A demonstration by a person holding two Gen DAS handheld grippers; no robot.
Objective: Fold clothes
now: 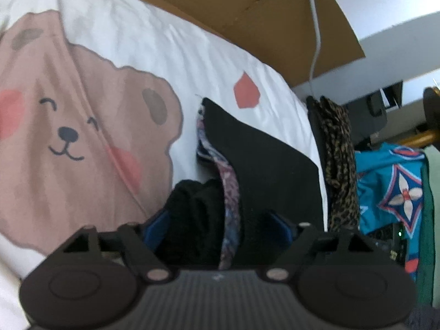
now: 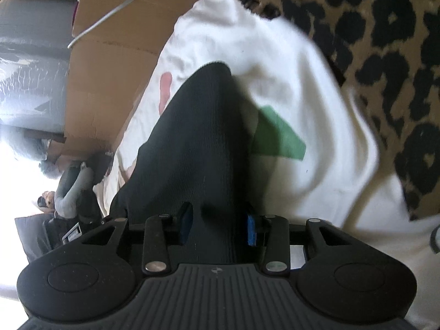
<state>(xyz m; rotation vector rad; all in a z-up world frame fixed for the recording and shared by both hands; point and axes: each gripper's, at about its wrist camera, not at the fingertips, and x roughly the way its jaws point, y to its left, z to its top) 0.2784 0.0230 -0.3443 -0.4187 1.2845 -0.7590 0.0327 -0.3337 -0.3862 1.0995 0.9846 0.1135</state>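
A white bed cover (image 1: 143, 44) printed with a large brown bear face (image 1: 68, 126) fills the left wrist view, with a red patch (image 1: 246, 93) at about one o'clock from the bear. Behind the bed, at twelve o'clock, stands brown cardboard (image 1: 247, 5) with a white cable (image 1: 316, 41) hanging across it. At three o'clock a leopard-print cloth (image 1: 338, 159) hangs over the bed's edge, next to a turquoise patterned fabric (image 1: 396, 189). In the right wrist view the leopard-print cloth fills the upper right, at two o'clock, and a green patch (image 2: 277, 137) on the cover lies just beside the garment. The black garment (image 1: 264, 162) lies on the cover, its fold showing a floral lining (image 1: 229, 192) in purple and blue. It runs back between the fingers of both tools. The left gripper (image 1: 220, 228) has its jaws spread wide with bunched black cloth between them. The right gripper (image 2: 218, 225) has its jaws narrower; a gap shows beside the left blue pad (image 2: 187, 225).
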